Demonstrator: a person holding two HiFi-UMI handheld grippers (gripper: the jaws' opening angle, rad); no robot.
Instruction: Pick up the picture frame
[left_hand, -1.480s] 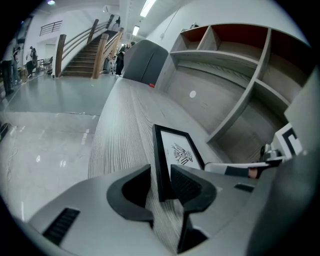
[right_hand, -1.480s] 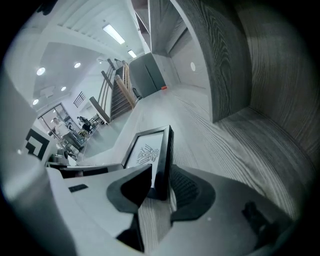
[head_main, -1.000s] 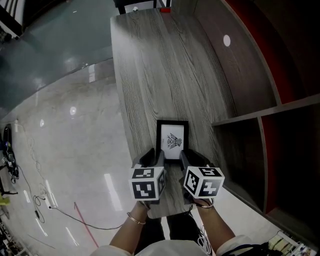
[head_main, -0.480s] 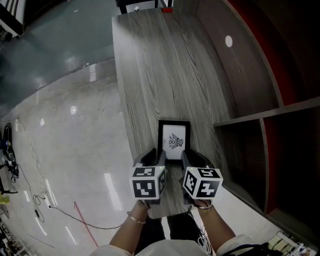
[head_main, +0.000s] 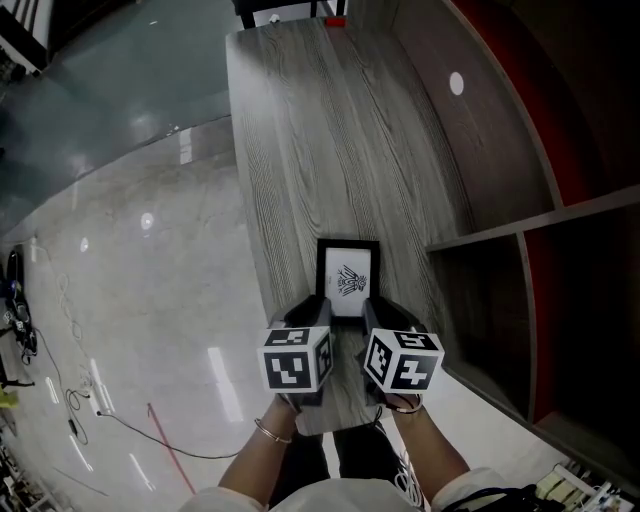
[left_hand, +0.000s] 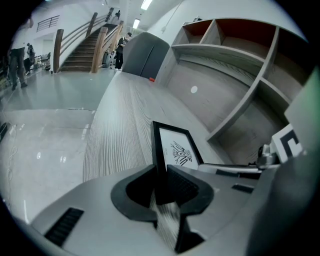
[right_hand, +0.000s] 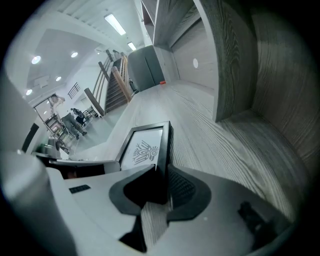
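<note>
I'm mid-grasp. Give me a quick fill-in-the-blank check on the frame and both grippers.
1. The picture frame has a ____ border.
2. In the head view, the left hand-held gripper grips the frame's ____ edge.
3. The right hand-held gripper grips its ____ edge.

Missing words: black; left; right.

Note: the left hand-held gripper's jaws have just been closing, with the frame's edge between them.

Picture frame (head_main: 348, 280), near edge: is being covered in the head view by the left gripper (head_main: 316, 312) (its jaws have just been closing on the frame's side) and the right gripper (head_main: 374, 312).
Print under the drawing: is being rendered too small to read.
Forearms (head_main: 250, 465): are being cut off by the head view's bottom edge.
People (left_hand: 17, 62) near the staircase (left_hand: 82, 49): are being shown too small and blurred.
</note>
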